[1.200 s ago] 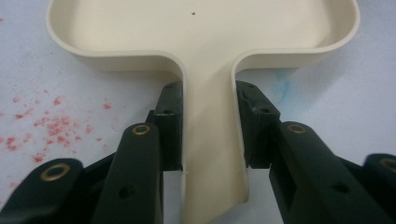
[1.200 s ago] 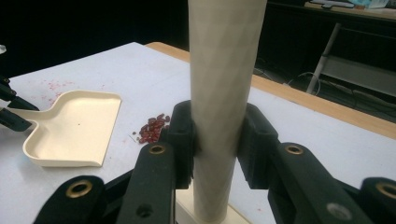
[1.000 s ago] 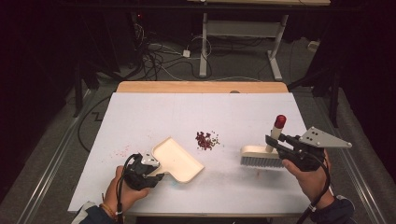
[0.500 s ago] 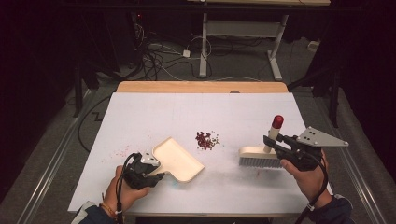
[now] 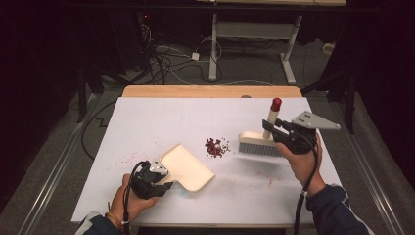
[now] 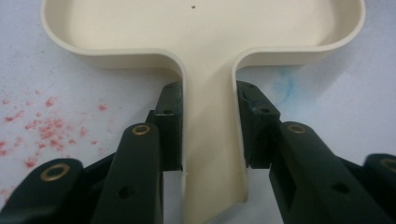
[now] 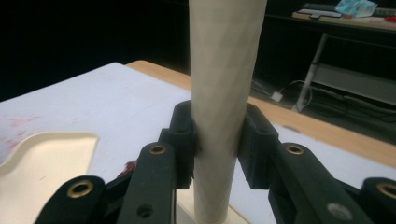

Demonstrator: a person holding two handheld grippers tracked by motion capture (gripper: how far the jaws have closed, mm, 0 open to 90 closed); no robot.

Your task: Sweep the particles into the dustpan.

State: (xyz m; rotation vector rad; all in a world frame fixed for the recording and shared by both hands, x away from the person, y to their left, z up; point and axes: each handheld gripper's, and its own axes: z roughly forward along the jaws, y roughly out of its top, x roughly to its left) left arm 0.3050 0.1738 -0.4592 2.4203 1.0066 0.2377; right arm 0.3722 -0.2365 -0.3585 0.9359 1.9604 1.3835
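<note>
Left hand-held gripper [image 6: 208, 140] clamping dustpan [image 5: 187, 168] handle, right [image 7: 217, 140] clamping brush [image 5: 259, 143] (handle upright)

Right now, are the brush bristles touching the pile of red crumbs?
Apart. The high view shows bare white table between the brush bristles and the red crumbs; the right claw grips the brush handle.

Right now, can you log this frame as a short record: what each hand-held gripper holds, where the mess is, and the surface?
left hand-held gripper: shut on dustpan handle, pan flat on table
right hand-held gripper: shut on brush handle, bristles down
crumbs: small red pile between dustpan and brush
table: white top, faint red stains near the dustpan
</note>
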